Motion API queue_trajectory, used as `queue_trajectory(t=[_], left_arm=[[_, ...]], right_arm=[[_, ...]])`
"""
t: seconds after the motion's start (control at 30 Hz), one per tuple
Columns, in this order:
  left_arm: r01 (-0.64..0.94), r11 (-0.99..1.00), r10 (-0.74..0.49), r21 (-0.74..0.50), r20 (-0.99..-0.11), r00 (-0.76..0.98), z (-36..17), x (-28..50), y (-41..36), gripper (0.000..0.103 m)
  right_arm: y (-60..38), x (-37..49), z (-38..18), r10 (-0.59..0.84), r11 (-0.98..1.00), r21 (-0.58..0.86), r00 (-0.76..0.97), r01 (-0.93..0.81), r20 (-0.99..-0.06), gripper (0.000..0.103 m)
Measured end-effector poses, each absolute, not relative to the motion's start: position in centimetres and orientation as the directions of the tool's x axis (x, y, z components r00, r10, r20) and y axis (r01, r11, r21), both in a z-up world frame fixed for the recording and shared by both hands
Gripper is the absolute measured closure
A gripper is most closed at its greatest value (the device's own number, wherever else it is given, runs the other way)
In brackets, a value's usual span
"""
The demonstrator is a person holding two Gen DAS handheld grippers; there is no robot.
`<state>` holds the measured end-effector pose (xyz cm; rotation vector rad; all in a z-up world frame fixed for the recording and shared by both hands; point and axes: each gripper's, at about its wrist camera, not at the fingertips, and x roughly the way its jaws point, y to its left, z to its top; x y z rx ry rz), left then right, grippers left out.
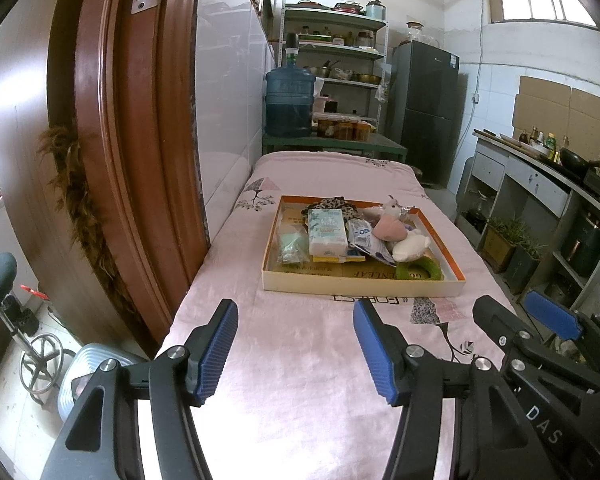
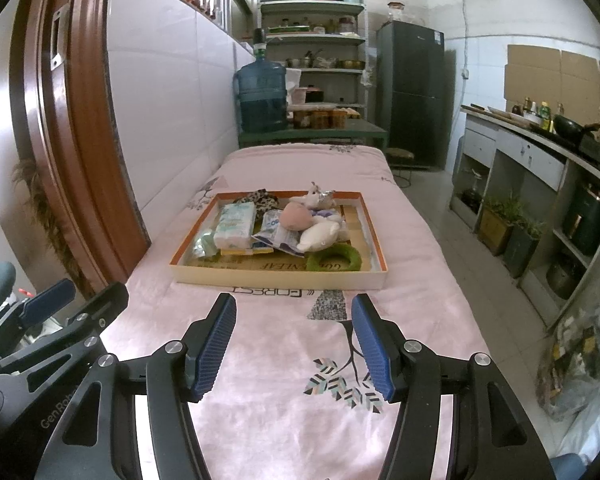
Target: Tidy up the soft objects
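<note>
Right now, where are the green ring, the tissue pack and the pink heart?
green ring (image 2: 354,257), right wrist view, on its right-hand rim
tissue pack (image 2: 236,224), right wrist view, middle of its top face
pink heart (image 1: 389,229), left wrist view, centre of its plush face

Matt pink cloth cover (image 1: 300,360), cardboard tray (image 1: 360,285)

bare pink cloth (image 2: 284,420) lies open before the tray wall (image 2: 276,279).

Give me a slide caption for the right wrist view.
Open blue-padded right tongs hover empty over the pink floral bedsheet, facing a shallow orange-rimmed cardboard tray piled with soft items.
</note>
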<state>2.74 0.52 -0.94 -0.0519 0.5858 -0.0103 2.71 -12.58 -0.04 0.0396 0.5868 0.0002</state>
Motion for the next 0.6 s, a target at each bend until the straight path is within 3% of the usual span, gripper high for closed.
queue_trajectory(t=[0.6], left_arm=[[-0.004,0.999,-0.025,-0.052,-0.553,0.833,-0.91,2.84,0.58,0.043]], right_arm=[[-12.52,2.77,0.00,0.012,0.999,0.037,0.832,0.011,-0.555,0.041]])
